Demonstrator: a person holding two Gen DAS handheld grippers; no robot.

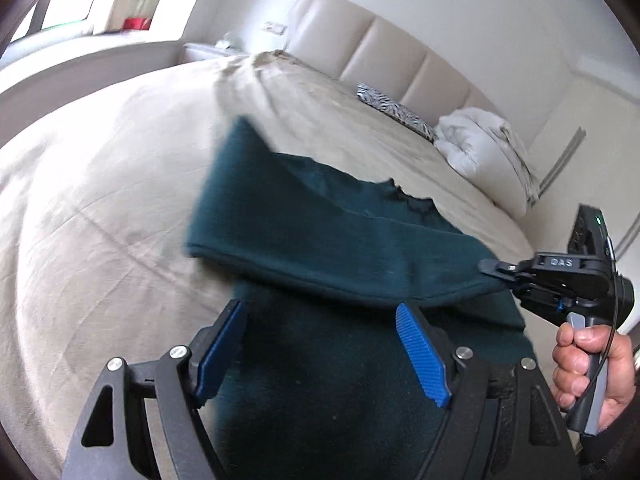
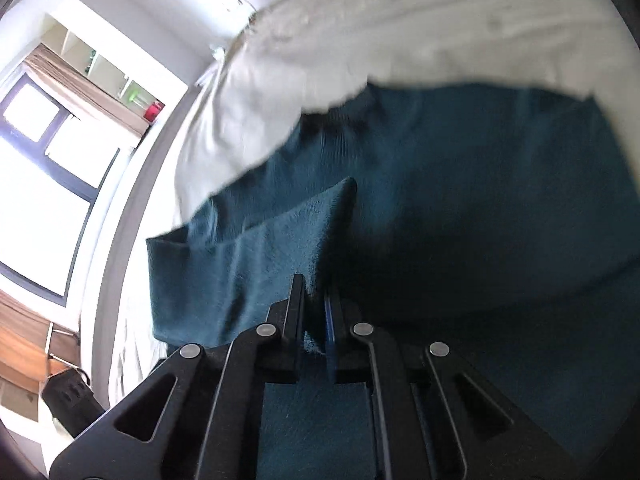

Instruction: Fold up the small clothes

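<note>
the letters "das" stand on the right tool, seen from the left wrist.

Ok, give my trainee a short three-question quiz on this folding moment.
1. True or false: the left gripper is shut on the teal garment.
2. Which gripper pinches the garment's edge: A left, B right?
3. Fill in: the garment lies on a ____ bedspread.

Key: 1 false, it is open with the cloth lying between its blue pads; 2 B; 3 beige.

Left gripper spread wide; right gripper clamped tight.
</note>
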